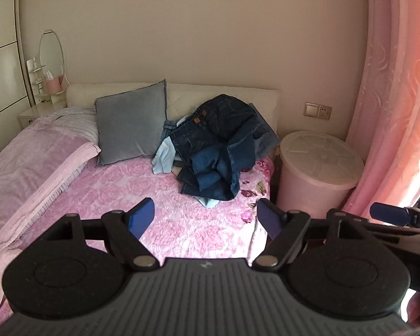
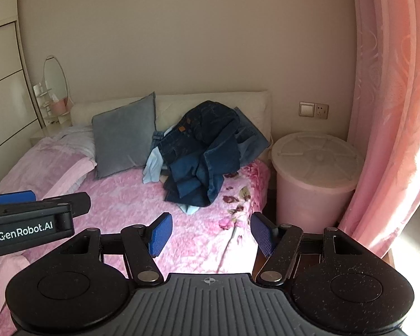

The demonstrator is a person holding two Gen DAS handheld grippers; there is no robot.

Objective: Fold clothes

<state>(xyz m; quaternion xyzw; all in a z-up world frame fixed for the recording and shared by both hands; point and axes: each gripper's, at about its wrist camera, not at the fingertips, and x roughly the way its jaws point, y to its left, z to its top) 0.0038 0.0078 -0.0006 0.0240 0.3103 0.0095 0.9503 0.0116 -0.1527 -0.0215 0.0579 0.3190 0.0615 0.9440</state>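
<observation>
left gripper (image 1: 205, 218) open, empty, above near edge of bed (image 1: 168, 193) | right gripper (image 2: 210, 233) open, empty, beside left | heap of jeans (image 1: 224, 145) crumpled at far right of bed, by headboard, next to grey pillow (image 1: 130, 128) | pink bin (image 1: 319, 170) right of bed

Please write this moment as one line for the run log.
phase: approach | left gripper: open, empty | right gripper: open, empty | jeans pile: unfolded, on bed near headboard
</observation>
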